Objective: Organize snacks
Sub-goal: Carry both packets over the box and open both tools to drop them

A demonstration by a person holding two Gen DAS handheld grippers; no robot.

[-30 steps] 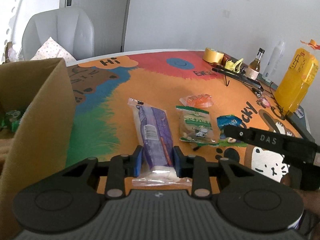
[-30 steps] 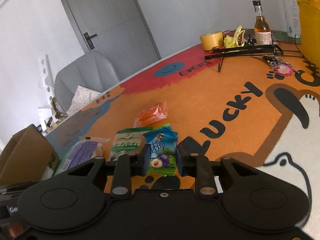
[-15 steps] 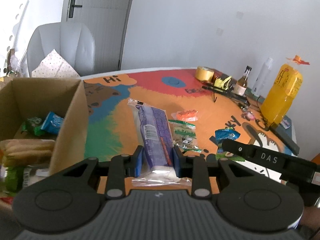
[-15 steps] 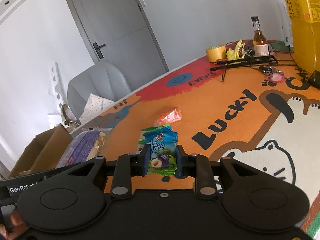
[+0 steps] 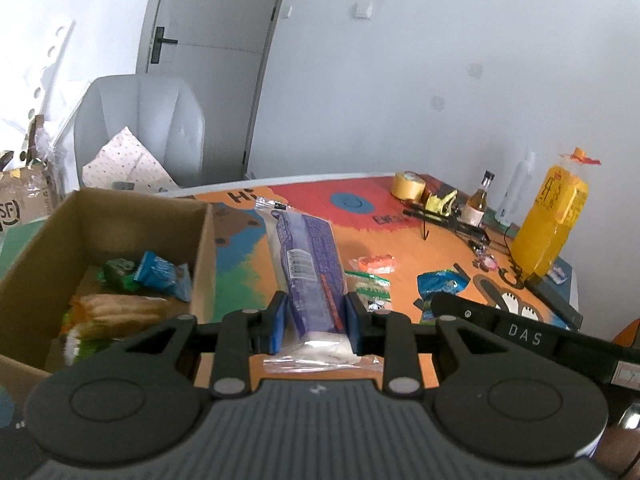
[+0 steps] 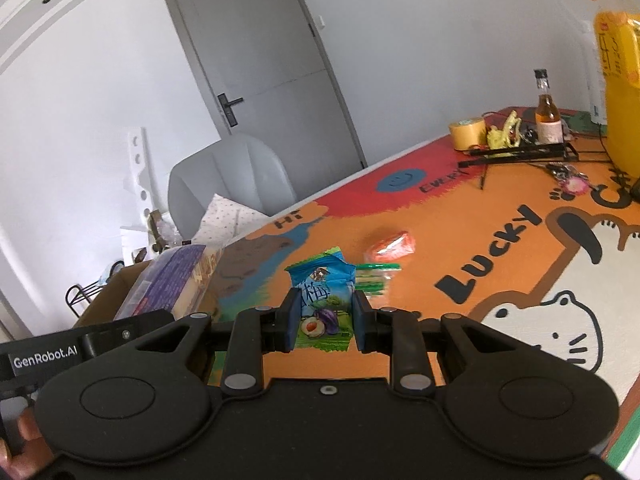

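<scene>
My left gripper [image 5: 316, 326] is shut on a long purple snack packet [image 5: 310, 264] and holds it lifted above the table, just right of an open cardboard box [image 5: 202, 248] that holds several snacks. My right gripper [image 6: 326, 326] is shut on a blue plum-candy packet [image 6: 322, 300] and holds it above the mat. An orange snack packet [image 6: 390, 246] and a green-and-white packet [image 6: 374, 278] lie on the mat beyond it. The purple packet [image 6: 168, 280] and the box [image 6: 116, 292] also show at the left of the right wrist view.
The table has a colourful cartoon mat [image 6: 500, 240]. At its far right stand a yellow tape roll [image 5: 408, 186], a small brown bottle [image 5: 478, 200], a black rack [image 5: 452, 220] and a large yellow bag [image 5: 554, 224]. A grey chair [image 5: 140, 128] stands behind the box.
Both grippers have risen with their packets. The left one has swung left, so the box's inside has come into view. The right one has carried the blue packet toward the box.
</scene>
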